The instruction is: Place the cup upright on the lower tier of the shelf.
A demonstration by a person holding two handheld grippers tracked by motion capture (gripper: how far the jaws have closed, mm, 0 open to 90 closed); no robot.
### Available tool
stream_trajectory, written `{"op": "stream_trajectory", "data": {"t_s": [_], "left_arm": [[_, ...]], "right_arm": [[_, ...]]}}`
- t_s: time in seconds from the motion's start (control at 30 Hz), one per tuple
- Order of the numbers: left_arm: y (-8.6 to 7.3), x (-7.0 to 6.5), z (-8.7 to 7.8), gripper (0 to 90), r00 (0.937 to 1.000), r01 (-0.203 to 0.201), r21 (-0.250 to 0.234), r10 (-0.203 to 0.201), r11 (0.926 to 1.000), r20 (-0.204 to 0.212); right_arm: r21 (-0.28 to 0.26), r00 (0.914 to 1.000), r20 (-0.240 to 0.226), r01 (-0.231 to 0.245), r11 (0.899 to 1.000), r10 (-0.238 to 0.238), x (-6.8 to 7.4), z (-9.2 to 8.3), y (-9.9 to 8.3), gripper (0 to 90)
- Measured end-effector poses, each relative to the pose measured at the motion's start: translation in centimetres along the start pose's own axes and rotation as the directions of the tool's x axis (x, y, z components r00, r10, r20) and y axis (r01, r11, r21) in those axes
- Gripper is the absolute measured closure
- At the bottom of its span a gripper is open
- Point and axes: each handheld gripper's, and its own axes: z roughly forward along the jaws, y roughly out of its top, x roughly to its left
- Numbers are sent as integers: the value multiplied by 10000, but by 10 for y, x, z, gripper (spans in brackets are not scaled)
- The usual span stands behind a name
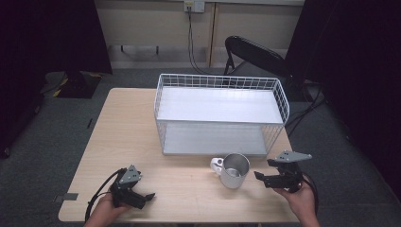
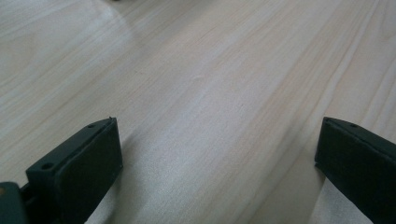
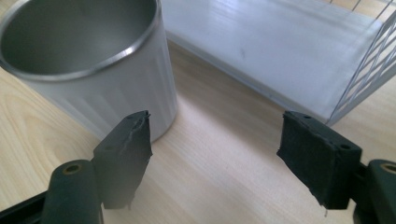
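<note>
A metal mug (image 1: 234, 169) stands upright on the worktop (image 1: 137, 137), just left of the right tool (image 1: 268, 172), whose jaws are spread and empty. The left tool (image 1: 149, 196) is spread too, well apart from it.

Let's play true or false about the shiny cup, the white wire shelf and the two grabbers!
1. The metal cup stands upright on the table. True.
2. The cup is inside the wire shelf. False: it stands on the table in front of the shelf.
3. The right gripper is squeezing the cup. False: its fingers are apart, with the cup beside them.
4. The left gripper is open over bare wood. True.
5. Something is in the cup. False: it looks empty.
</note>
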Motion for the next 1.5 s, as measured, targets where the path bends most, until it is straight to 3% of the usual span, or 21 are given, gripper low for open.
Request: {"op": "stream_trajectory", "data": {"t_s": [0.5, 1.03, 1.33, 1.5], "left_arm": [[0, 0, 0, 0, 10000, -3, 2, 3, 10000, 0], [0, 0, 0, 0, 10000, -2, 1, 2, 10000, 0], [0, 0, 0, 0, 10000, -1, 0, 1, 10000, 0], [0, 0, 0, 0, 10000, -3, 2, 3, 10000, 0]], "right_arm": [[-244, 9994, -64, 325, 9992, -327, 3, -6, 30, 265], [-328, 9971, -360, 666, 9972, -678, 14, 5, 51, 324], [-346, 9950, -669, 720, 9968, -742, 22, 20, 49, 427], [-252, 9924, -968, 738, 9970, -760, 27, 28, 48, 543]]}}
